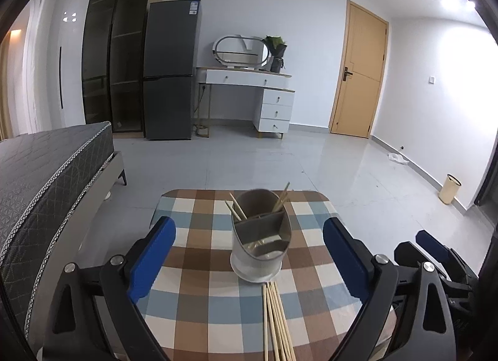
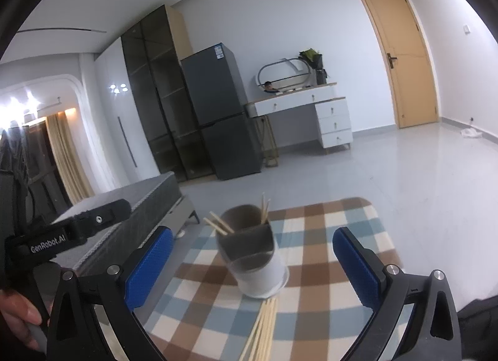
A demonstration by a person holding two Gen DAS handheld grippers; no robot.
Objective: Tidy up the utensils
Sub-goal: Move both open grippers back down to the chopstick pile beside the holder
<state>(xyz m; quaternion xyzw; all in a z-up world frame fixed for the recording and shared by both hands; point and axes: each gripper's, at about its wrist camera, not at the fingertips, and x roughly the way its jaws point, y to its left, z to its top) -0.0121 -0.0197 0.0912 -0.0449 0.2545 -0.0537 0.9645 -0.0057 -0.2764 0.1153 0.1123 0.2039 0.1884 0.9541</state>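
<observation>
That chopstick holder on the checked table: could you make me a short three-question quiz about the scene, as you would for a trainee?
1. True or false: the chopstick holder stands upright on the checked tablecloth.
2. Where does the loose bundle of chopsticks lie? A in the holder; B on the cloth, nearer the camera than the holder; C on the floor.
3. Fill in: the left tongs and right tongs both stand ____, holding nothing.

Key: 1 true; 2 B; 3 open.
</observation>
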